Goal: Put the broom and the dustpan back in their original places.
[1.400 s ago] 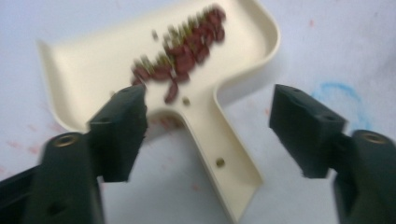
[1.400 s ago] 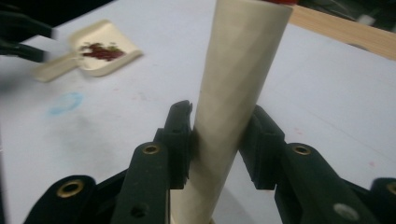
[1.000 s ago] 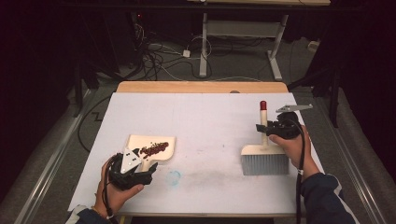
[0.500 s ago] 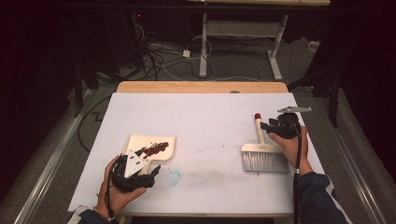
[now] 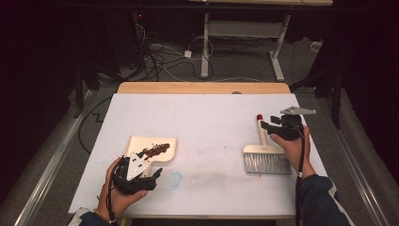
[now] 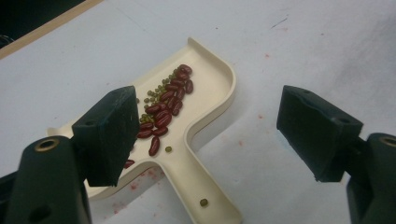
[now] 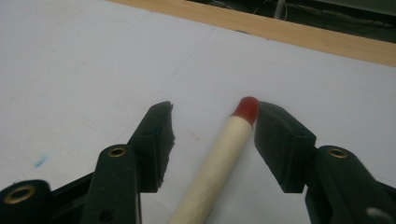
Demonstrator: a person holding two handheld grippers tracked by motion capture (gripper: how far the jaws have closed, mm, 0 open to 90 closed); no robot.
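Fingers of the right gripper stand spread on either side of the brush handle, and they have just been opening — the pads no longer press on the wood, though the red tip lies just beside the right-hand pad. That handle runs straight along the gripper's own line, away from the hand, so the jaws straddle its far end rather than its middle. In the high view the brush lies flat on the white table, bristles toward the person, handle pointing away, with the right gripper over it and the right hand plainly the nearer one.

Across the table, well apart, the left gripper also stands wide, its jaws either side of the cream dustpan without touching it. Red beans and small green ones sit in the pan; one green bean rests on its handle, which is cut off at the bottom edge. A few red specks mark the table nearby — too small to name.
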